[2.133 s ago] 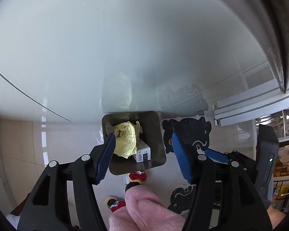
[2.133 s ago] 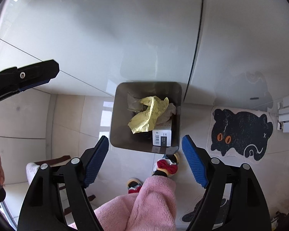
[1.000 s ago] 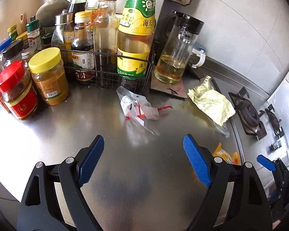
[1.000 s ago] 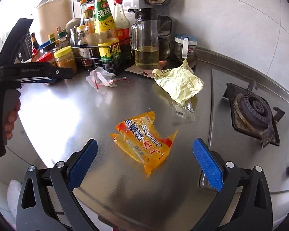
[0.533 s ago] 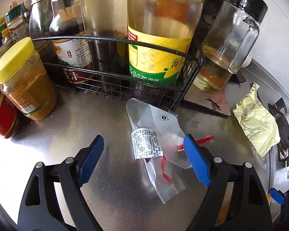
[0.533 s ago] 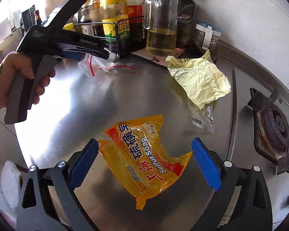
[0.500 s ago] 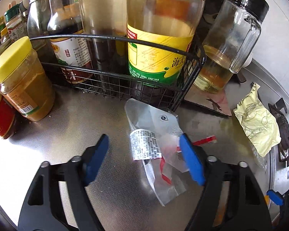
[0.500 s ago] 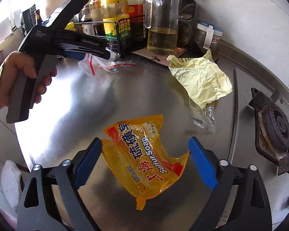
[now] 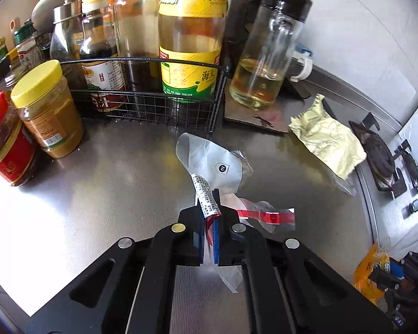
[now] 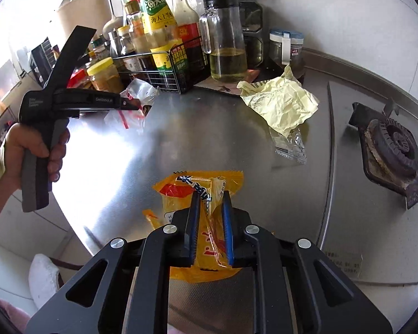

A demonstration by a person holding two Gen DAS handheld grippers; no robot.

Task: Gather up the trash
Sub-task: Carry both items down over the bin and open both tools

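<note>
Brushed steel counter (image 10: 181,139) under us. Our left gripper (image 9: 208,217) just clamped crinkly clear plastic bag (image 9: 217,167) by wire rack; right gripper (image 10: 211,217) just pinched glossy orange soap wrapper (image 10: 206,192), puckered.

We see a clear plastic bag (image 9: 218,167) with a red strip and barcode label, pinched upright; an orange soap wrapper (image 10: 209,192), crumpled and pinched; and a crumpled pale yellow wrapper (image 10: 281,103) lying flat on the steel table (image 10: 209,139) near the burner.
</note>
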